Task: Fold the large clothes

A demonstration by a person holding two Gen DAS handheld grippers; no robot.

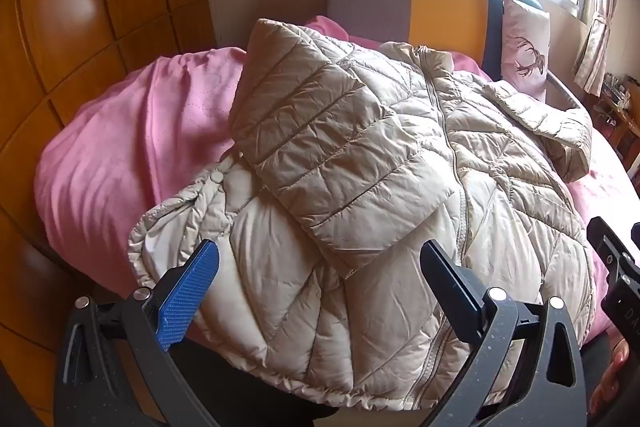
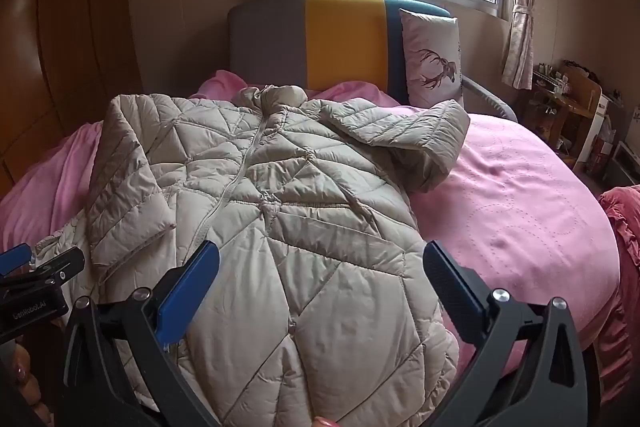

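Lying front-up on the pink bed (image 2: 520, 195), the jacket (image 2: 280, 207) is filling the centre of both frames, zipper running up the middle, hem toward the bottom edge. One sleeve (image 1: 332, 155) is already lying folded across the chest, centre of the left wrist frame. The other sleeve (image 2: 416, 139) is sticking out toward the pillow (image 2: 432, 63), right of centre in the right wrist frame.

Left gripper (image 1: 320, 291) is hovering over the hem, jaws standing wide apart, holding nothing. Right gripper (image 2: 320, 291) is also hovering over the lower jacket, jaws apart and empty. Hem is sitting between and just under both sets of jaws.

Likely step: bringing in the loose sleeve, then folding hem to collar. Doing it well probably means pinching the cuff through both layers, since puffy slick fabric is likely slipping out of a shallow grip. Laying that sleeve flat across the chest before letting go looks sensible. For the hem fold, grabbing both corners evenly should be keeping the edge straight. Trapped air may be springing the fold open, so pressing down afterwards seems wise.
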